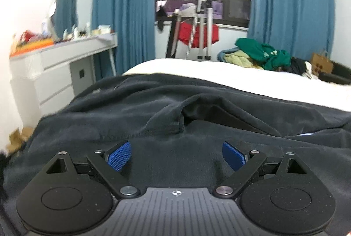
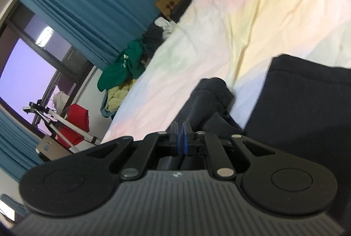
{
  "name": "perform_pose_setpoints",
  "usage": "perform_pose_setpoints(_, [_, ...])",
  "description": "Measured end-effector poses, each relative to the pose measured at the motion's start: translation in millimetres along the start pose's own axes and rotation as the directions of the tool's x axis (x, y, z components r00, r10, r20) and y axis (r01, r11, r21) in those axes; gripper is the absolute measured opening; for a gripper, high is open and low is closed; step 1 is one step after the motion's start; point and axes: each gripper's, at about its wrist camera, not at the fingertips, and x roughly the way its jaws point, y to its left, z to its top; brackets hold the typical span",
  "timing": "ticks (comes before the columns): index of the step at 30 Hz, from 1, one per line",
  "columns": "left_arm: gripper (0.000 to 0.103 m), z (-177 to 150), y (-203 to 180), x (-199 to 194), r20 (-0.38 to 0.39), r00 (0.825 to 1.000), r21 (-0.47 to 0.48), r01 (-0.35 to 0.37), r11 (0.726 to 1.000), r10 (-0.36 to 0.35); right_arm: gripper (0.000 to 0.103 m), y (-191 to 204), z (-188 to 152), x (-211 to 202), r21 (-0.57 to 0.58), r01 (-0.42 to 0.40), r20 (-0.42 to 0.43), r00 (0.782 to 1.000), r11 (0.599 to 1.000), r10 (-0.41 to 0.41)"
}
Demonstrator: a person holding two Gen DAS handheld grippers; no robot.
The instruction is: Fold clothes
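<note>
A black garment (image 1: 175, 108) lies spread and rumpled on the bed, with a raised fold near its middle. My left gripper (image 1: 176, 155) hovers just over its near part, jaws wide open and empty, blue pads (image 1: 119, 155) apart. In the right wrist view the same dark garment (image 2: 307, 104) lies on the pastel bed cover (image 2: 252, 23). My right gripper (image 2: 180, 137) is shut on a bunched strip of the garment (image 2: 204, 99), which runs forward from between the pads.
A pile of other clothes, green on top (image 1: 261, 53), lies at the bed's far side. A white desk with clutter (image 1: 63, 60) stands left. A drying rack with red cloth (image 1: 198, 34) stands by the window and blue curtains. A paper bag (image 1: 321, 63) sits far right.
</note>
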Motion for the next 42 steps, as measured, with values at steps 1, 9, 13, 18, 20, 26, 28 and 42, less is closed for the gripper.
perform_pose_setpoints(1, [0.092,5,-1,4,0.006,1.000,0.028,0.005,1.000,-0.005,0.012,-3,1,-2,0.015,-0.011,-0.021,1.000,1.000,0.011])
perform_pose_setpoints(9, [0.087,34,-1,61,-0.046,0.998,0.149,0.043,0.988,-0.037,0.035,8,-7,5,0.067,-0.075,-0.183,0.979,0.995,0.086])
perform_pose_setpoints(13, [0.066,33,4,96,-0.117,0.992,0.151,0.060,0.987,-0.042,0.047,13,-5,27,0.029,0.038,-0.211,0.977,0.999,-0.031])
perform_pose_setpoints(18, [0.043,22,18,112,-0.145,0.987,0.057,0.078,0.995,-0.069,0.046,25,1,60,-0.040,0.106,-0.240,0.964,0.994,-0.113])
perform_pose_setpoints(20, [0.033,22,20,113,-0.138,0.987,0.049,0.090,0.995,-0.082,0.023,39,9,72,-0.098,0.154,-0.202,0.964,0.983,-0.171])
perform_pose_setpoints(26, [0.031,19,27,115,-0.115,0.986,0.024,0.127,0.992,-0.123,0.007,109,43,88,-0.204,0.121,-0.145,0.978,0.971,-0.153])
perform_pose_setpoints(28, [0.031,19,29,116,-0.108,0.985,0.016,0.139,0.990,-0.136,0.007,144,54,63,-0.231,-0.014,-0.058,0.998,0.973,0.001])
perform_pose_setpoints(42, [0.031,21,46,102,-0.124,0.973,-0.021,0.195,0.981,-0.196,0.007,-15,17,44,-0.105,0.163,-0.061,0.983,0.981,-0.170])
